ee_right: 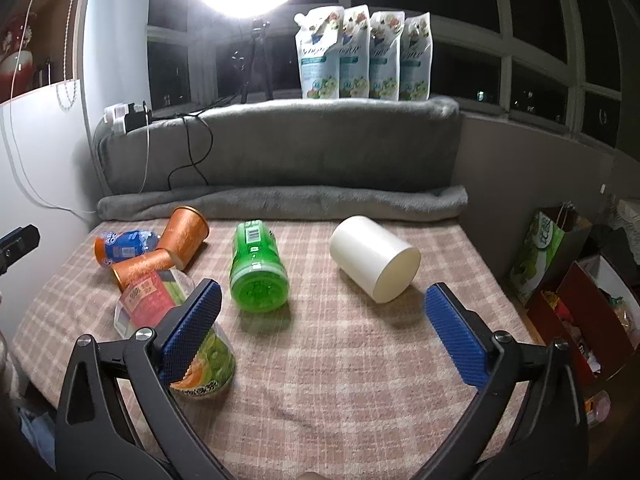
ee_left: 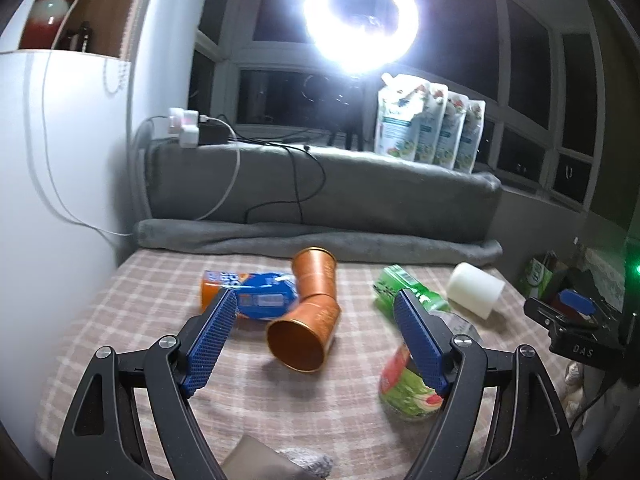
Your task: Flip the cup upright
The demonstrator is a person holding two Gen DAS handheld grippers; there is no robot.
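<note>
Left claw (ee_left: 314,334) spread wide, nothing between the blue pads (ee_left: 210,340) — it hangs above the checkered cloth (ee_left: 132,304) on the desk. Right claw (ee_right: 320,328) likewise released, grasping nothing.

Two copper cups on their sides, left-centre of the cloth:
- near copper cup (ee_left: 305,334): lying down, open mouth facing the left wrist camera, in line with the gap between the left pads.
- far copper cup (ee_left: 314,270): also tipped over, its base end touching the near one so the pair makes a bent elbow shape.

In the right wrist view the same pair sits at far left — near cup (ee_right: 140,268), far cup (ee_right: 184,236).

Other items on the cloth:
- blue-and-orange bottle (ee_left: 256,294) lying flat just left of the cups, touching them.
- green bottle (ee_right: 256,268) on its side, centre, bottom end facing the right camera.
- white cylinder (ee_right: 374,258) on its side, right of the green bottle, well apart from it.
- clear jar with fruit label (ee_right: 176,320) lying partly behind the right claw's left pad; in the left view it sits behind the left claw's right pad.

Behind: grey rolled blanket (ee_right: 280,200) along the back edge of the desk, four pouches (ee_right: 364,54) upright on the ledge, ring light (ee_left: 360,20) blown out.
</note>
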